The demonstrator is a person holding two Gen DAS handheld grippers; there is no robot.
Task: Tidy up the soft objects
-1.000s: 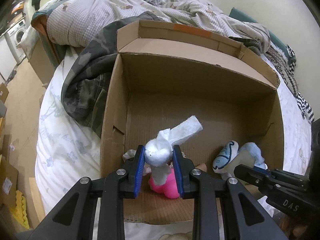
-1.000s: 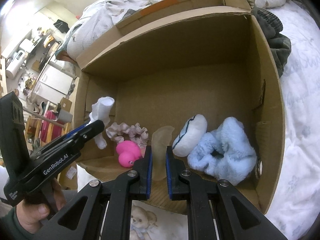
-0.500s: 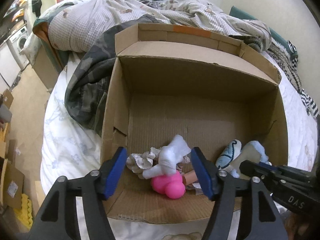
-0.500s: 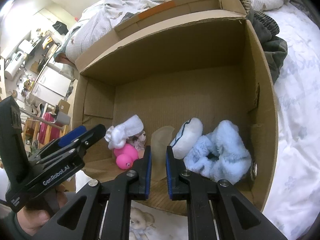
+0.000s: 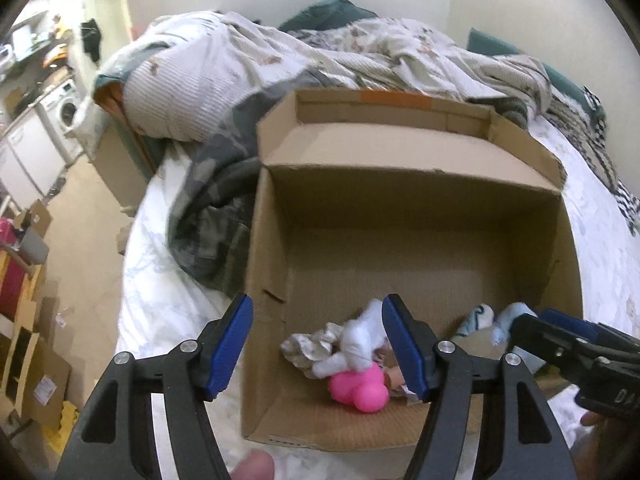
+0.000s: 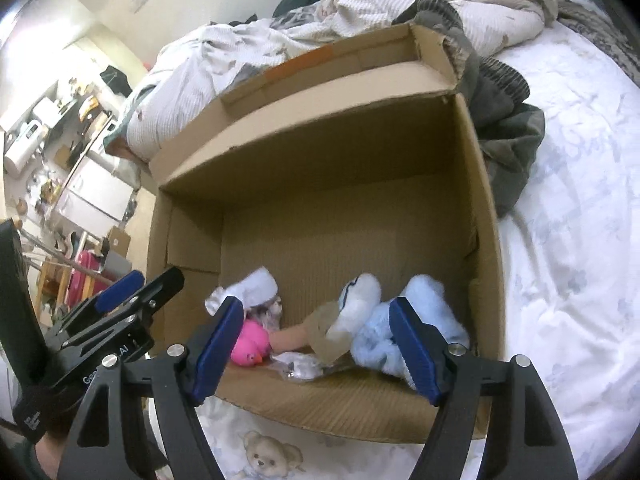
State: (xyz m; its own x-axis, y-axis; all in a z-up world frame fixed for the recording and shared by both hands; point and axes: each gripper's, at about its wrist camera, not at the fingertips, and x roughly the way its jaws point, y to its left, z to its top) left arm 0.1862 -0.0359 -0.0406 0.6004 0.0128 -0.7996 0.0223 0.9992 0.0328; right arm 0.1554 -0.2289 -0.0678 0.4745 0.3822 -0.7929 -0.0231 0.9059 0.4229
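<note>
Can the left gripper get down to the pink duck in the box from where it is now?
Only partly, probably. The left gripper is open above the box, but the white sock lies over the pink duck, so it would likely pinch the sock too.

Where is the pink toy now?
The pink toy lies inside the cardboard box, near its front-left corner in both views, under the white sock.

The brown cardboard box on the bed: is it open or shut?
Open. The brown cardboard box has its flaps folded back, and the pink rubber duck and fluffy light-blue slipper lie visible inside.
</note>
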